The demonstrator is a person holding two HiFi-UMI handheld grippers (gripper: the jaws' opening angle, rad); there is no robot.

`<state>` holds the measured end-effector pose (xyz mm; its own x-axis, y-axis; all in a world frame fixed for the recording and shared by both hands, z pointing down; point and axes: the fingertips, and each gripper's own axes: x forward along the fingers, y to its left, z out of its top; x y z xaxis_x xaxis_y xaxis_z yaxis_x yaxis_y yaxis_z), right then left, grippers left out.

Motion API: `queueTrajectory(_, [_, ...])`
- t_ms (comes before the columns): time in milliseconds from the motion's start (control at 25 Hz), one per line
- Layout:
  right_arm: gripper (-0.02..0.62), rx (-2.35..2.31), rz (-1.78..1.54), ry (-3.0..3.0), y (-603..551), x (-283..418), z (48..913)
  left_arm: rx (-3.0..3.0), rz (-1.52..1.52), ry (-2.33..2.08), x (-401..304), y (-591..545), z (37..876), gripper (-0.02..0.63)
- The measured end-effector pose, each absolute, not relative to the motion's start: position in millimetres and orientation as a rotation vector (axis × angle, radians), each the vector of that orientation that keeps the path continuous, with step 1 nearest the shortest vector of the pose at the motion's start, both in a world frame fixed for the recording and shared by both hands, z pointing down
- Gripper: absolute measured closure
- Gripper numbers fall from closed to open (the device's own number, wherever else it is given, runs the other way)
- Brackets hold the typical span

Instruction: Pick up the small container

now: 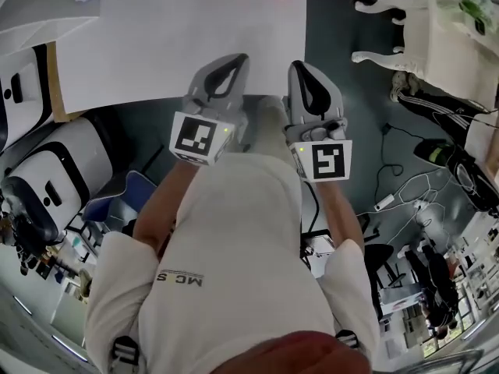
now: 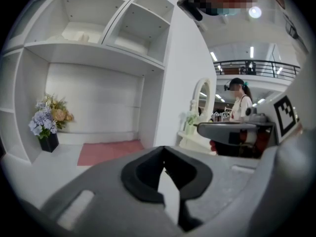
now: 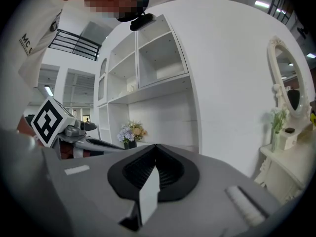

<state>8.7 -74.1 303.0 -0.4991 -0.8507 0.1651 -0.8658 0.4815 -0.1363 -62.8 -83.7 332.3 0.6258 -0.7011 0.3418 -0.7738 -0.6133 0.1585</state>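
No small container shows clearly in any view. A small pale thing [image 2: 79, 36] sits on an upper shelf, too blurred to identify. I hold both grippers close to my chest, side by side, pointing at a white desk [image 1: 156, 45]. The left gripper [image 1: 236, 61] is shut with nothing between its jaws; in its own view the jaws [image 2: 163, 151] meet at the tip. The right gripper [image 1: 299, 68] is also shut and empty, its jaws [image 3: 155, 147] touching. Each gripper appears at the edge of the other's view.
A white shelf unit [image 2: 98, 51] stands over the desk, with a red mat [image 2: 111, 152] and a pot of flowers [image 2: 49, 125] below it. A white vanity with an oval mirror [image 3: 289, 78] stands to the right. A white chair [image 1: 398, 29] and floor cables [image 1: 405, 185] are nearby. A person [image 2: 242, 100] stands far off.
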Motion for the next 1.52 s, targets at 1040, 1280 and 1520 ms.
queueTrajectory(1040, [0.598,1.600,0.357,-2.574,-144.2,53.5,423.7,2.579,0.477,-1.301,-9.1,-202.4,454.0,0.514])
queueTrajectory(1280, [0.598,1.587,0.372,-2.546,-151.2,51.0,450.0,2.580,0.468,-1.298,-2.2,-224.4,476.0,0.416])
queueTrajectory(1520, [0.598,1.588,0.390,-2.545,-156.9,54.3,462.7,2.574,0.448,-1.306,5.8,-248.7,495.3,0.390])
